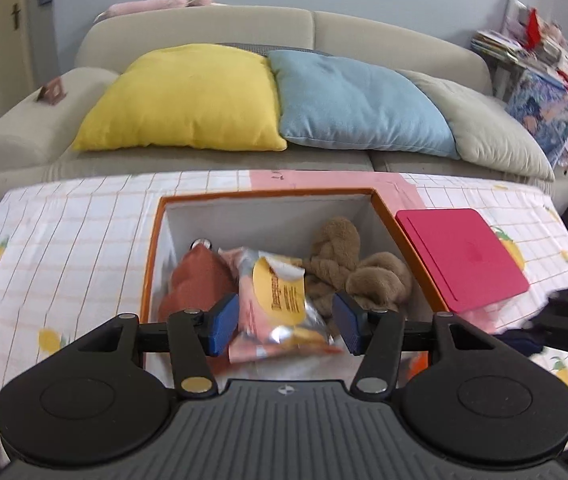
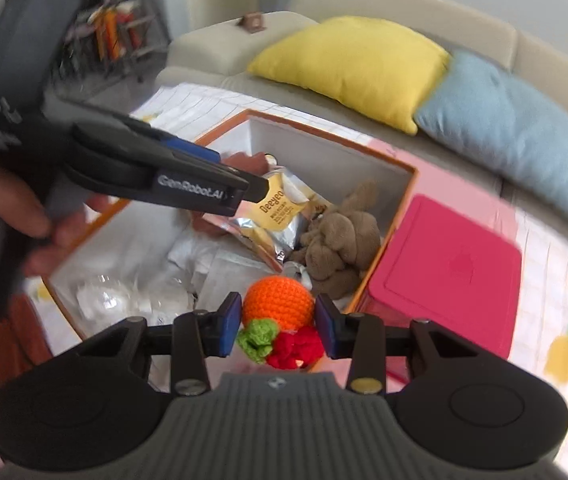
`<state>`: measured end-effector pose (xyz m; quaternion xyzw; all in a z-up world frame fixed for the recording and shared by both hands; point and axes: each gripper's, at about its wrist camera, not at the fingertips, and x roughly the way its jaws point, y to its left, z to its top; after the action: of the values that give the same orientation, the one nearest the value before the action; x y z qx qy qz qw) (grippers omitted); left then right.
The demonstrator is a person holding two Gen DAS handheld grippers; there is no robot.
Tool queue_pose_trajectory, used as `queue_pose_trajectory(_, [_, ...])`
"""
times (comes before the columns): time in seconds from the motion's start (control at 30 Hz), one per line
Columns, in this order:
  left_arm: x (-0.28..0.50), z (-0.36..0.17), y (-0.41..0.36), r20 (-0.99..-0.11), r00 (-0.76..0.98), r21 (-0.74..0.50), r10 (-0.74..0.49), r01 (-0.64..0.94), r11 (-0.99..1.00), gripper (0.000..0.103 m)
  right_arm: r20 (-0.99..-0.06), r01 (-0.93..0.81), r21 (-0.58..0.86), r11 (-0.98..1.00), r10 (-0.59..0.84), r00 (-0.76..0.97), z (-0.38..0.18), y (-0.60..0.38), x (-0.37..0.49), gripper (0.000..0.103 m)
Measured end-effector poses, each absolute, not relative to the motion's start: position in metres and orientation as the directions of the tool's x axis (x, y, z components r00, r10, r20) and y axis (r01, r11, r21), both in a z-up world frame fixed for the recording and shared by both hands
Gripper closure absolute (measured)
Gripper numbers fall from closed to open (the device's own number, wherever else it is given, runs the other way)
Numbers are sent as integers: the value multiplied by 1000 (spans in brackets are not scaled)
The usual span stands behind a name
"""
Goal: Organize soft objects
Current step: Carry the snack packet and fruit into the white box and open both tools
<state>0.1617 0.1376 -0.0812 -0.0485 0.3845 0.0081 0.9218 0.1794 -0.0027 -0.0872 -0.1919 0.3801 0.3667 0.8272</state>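
1. Several soft things already lie in the orange-rimmed box (image 1: 387,216) at mid-frame of the left wrist view: a brown knotted plush (image 1: 357,268) against the box's right wall, a rust-red cushion-like item (image 1: 200,280) at its left, and a foil snack packet (image 1: 284,300) between them.
2. The left gripper (image 1: 285,322) hangs over the packet with its jaws spread wide; the blue pads flank the packet without clearly pinching it, so I judge it released or not yet gripped.
3. The right gripper (image 2: 280,326), at the bottom centre of its view, has its pads set narrowly on either side of a crocheted orange toy (image 2: 278,306) with green and red trim, apparently holding it over the box's near corner.
4. The pink lid (image 2: 449,270) lies just beside the box, at right.
5. Judged progress: mostly packed; the crocheted toy remains to drop, and the lid perhaps to fit.
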Motion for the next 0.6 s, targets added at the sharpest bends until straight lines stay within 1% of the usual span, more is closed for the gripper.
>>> queue_pose_trajectory(0.17, [141, -79, 138, -711, 703, -114, -5, -109, 988, 39, -801, -774, -120, 621, 400, 445, -102, 12, 181, 63])
queue_pose_trajectory(0.3, [129, -79, 139, -718, 696, -137, -1, -139, 981, 39, -802, -776, -178, 605, 368, 471, -107, 20, 177, 63])
queue_pose_trajectory(0.47, [116, -73, 132, -704, 710, -138, -2, -134, 981, 39, -804, -761, -156, 630, 366, 468, -102, 16, 175, 62])
queue_pose_trajectory(0.53, [112, -69, 129, -695, 719, -135, -4, -126, 983, 39, -798, -750, -147, 645, 371, 475, -96, 12, 173, 58])
queue_pose_trajectory(0.6, [109, -65, 125, -687, 727, -124, 2, -120, 985, 39, -787, -739, -141, 659, 378, 487, -87, 6, 171, 58])
